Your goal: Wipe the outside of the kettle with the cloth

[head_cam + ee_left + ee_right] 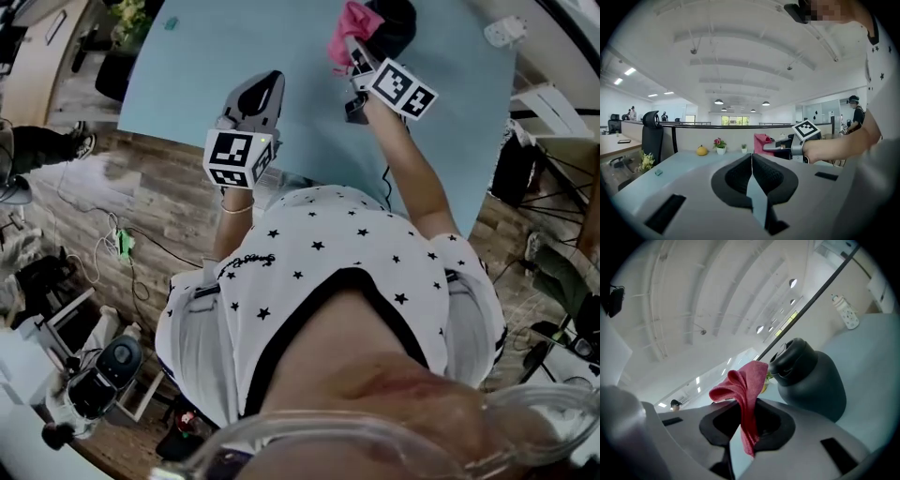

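Note:
A black kettle [394,23] stands at the far side of the light blue table [187,84]; in the right gripper view the kettle [811,380] rises dark and round just ahead on the right, lid on. My right gripper [354,54] is shut on a pink cloth [350,26], which sticks up from the jaws right beside the kettle. The cloth [743,394] hangs pinched in the right gripper [748,425]. My left gripper [264,86] hovers over the table to the kettle's left, shut and empty, apart from kettle and cloth. From the left gripper [751,161], the cloth [761,143] shows ahead.
A white bottle [846,312] stands beyond the kettle. A white adapter [504,30] lies at the table's far right and a small teal item [171,24] at its far left. An orange fruit [702,150] and a small potted plant [720,145] sit by the partition.

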